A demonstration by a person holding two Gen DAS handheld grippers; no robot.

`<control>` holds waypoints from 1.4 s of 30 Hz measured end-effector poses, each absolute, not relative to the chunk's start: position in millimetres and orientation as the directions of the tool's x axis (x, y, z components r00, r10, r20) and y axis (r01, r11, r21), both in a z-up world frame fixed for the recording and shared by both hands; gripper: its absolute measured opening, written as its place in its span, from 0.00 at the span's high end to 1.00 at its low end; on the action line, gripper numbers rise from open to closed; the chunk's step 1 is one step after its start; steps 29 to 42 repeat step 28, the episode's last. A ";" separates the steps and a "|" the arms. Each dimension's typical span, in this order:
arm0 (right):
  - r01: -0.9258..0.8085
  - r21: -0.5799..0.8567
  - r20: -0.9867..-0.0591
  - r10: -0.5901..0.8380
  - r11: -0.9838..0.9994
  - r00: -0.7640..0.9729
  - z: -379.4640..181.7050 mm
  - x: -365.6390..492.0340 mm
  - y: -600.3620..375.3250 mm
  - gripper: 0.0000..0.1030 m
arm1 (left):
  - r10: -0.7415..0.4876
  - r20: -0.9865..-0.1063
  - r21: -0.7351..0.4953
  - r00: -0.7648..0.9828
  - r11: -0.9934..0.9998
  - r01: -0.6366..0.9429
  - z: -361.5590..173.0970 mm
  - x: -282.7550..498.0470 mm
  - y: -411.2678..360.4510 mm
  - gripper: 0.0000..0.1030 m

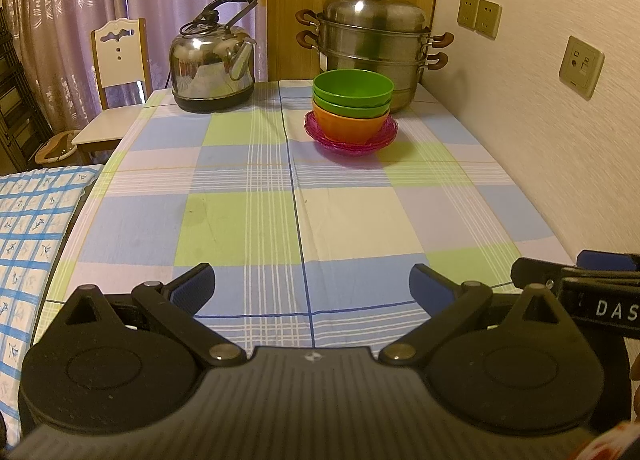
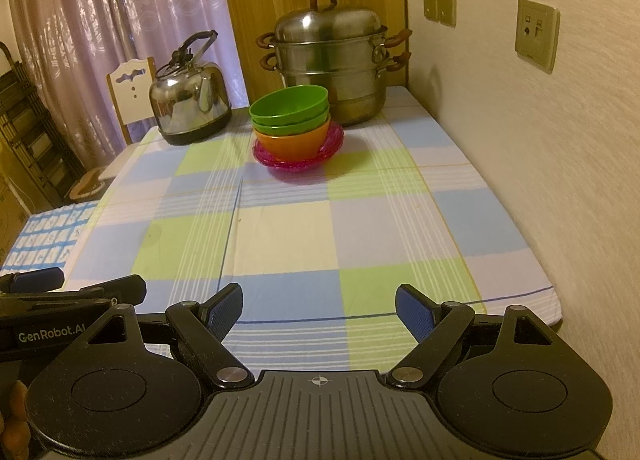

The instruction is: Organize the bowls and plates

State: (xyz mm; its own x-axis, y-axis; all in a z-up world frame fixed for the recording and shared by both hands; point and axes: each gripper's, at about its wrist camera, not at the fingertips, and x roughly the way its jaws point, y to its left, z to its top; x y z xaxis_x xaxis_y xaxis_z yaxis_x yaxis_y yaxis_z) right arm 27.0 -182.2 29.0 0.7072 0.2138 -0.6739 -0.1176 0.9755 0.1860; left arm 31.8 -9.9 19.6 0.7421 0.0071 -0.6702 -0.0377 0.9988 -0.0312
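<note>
Checked cloth (image 1: 248, 220) covers the table, near part bare. Bowls at the far end, nested: two green bowls (image 1: 352, 90) in an orange bowl (image 1: 348, 126), the lot sitting on pink plates (image 1: 350, 140) — looks like two plates, rims overlap so can't be sure. Steamer pot (image 1: 372, 44) stands just behind the stack, close to the wall (image 1: 540, 132); whether it touches the stack is unclear. Kettle (image 1: 212, 72) at the far left corner, well apart from the bowls. Chair (image 1: 120, 72) past the table's left edge, curtain (image 1: 80, 0) behind it. Nothing stands between the grippers and the stack.

Left gripper (image 1: 312, 288): fingers spread wide, nothing between them, hovering over the near edge of the cloth, pointed down and forward at the stack. Right gripper (image 2: 318, 310): same pose, fingers wide apart, empty. The two sit side by side; each shows at the edge of the other's view.
</note>
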 end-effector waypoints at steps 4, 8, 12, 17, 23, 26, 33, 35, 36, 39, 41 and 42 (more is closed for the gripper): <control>-0.117 0.187 -0.674 0.214 0.975 0.707 28.9 26.9 -182.0 0.19 | 0.007 -0.671 -0.031 0.742 0.999 -0.037 19.4 31.3 -10.0 0.00; -0.117 0.187 -0.674 0.214 0.975 0.707 28.9 26.8 -181.9 0.19 | 0.007 -0.671 -0.031 0.742 0.999 -0.037 19.7 32.3 -9.9 0.00; -0.117 0.185 -0.673 0.212 0.976 0.708 28.5 26.0 -181.6 0.19 | 0.005 -0.671 -0.032 0.742 0.999 -0.036 19.0 32.3 -9.9 0.00; -0.116 0.186 -0.674 0.212 0.976 0.708 28.5 26.3 -181.8 0.19 | 0.006 -0.671 -0.032 0.742 0.999 -0.037 18.9 32.1 -10.1 0.00; -0.116 0.186 -0.674 0.212 0.976 0.708 28.7 26.5 -182.1 0.19 | 0.013 -0.664 -0.031 0.748 0.998 -0.046 19.2 31.5 -9.6 0.00; -0.117 0.185 -0.673 0.213 0.976 0.708 28.1 26.2 -182.2 0.19 | 0.017 -0.652 -0.044 0.758 0.997 -0.059 18.5 29.7 -6.6 0.00; -0.117 0.185 -0.673 0.213 0.976 0.708 28.1 26.3 -182.3 0.19 | 0.002 -0.650 -0.065 0.760 0.996 -0.058 17.4 29.1 -3.8 0.00; -0.117 0.185 -0.673 0.213 0.976 0.708 28.1 26.3 -182.3 0.19 | 0.002 -0.650 -0.065 0.760 0.996 -0.058 17.4 29.1 -3.8 0.00; -0.117 0.185 -0.673 0.213 0.976 0.708 28.1 26.3 -182.3 0.19 | 0.002 -0.650 -0.065 0.760 0.996 -0.058 17.4 29.1 -3.8 0.00; -0.117 0.185 -0.673 0.213 0.976 0.708 28.1 26.3 -182.3 0.19 | 0.002 -0.650 -0.065 0.760 0.996 -0.058 17.4 29.1 -3.8 0.00; -0.117 0.185 -0.673 0.213 0.976 0.708 28.1 26.3 -182.3 0.19 | 0.002 -0.650 -0.065 0.760 0.996 -0.058 17.4 29.1 -3.8 0.00; -0.117 0.185 -0.673 0.213 0.976 0.708 28.1 26.3 -182.3 0.19 | 0.002 -0.650 -0.065 0.760 0.996 -0.058 17.4 29.1 -3.8 0.00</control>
